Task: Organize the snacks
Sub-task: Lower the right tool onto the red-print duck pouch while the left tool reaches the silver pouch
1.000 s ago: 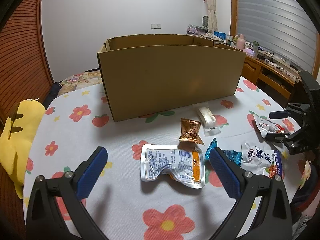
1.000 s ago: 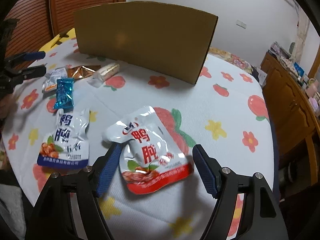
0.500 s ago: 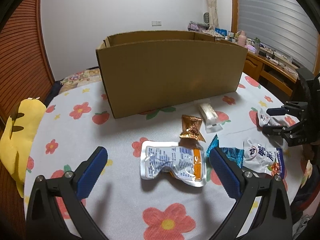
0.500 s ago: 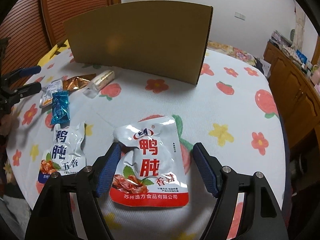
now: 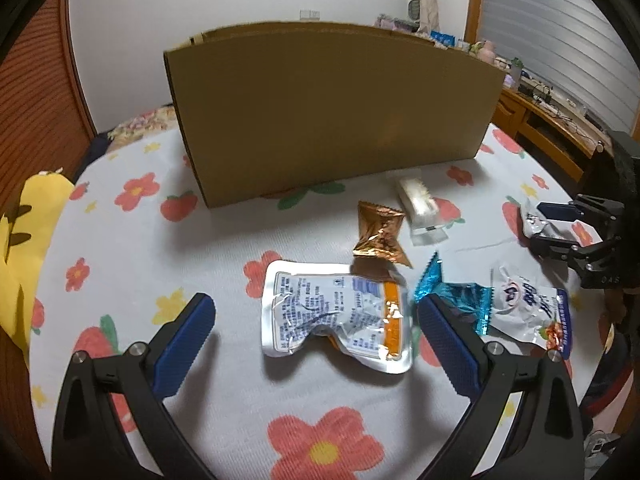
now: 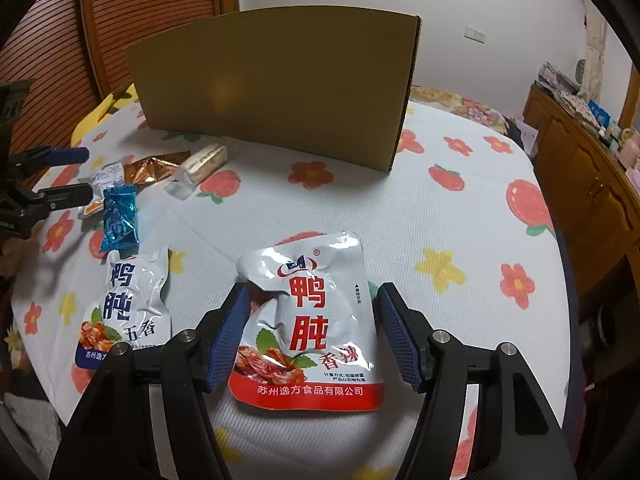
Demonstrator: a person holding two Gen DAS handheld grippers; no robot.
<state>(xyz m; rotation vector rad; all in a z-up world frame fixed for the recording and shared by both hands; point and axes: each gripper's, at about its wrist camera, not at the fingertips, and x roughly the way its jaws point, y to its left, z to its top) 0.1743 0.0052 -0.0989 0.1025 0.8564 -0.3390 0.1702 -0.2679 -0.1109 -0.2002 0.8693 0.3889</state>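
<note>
The right gripper (image 6: 312, 332) is closing half-wide jaws around the red-banded pouch (image 6: 310, 328) at lower centre, readying a lift toward the cardboard box (image 6: 276, 88).

Yellow plush toy (image 5: 24, 248) at table edge — floral tablecloth (image 5: 120, 240), wood cabinet (image 6: 580, 168) w/ clutter nearby.
</note>
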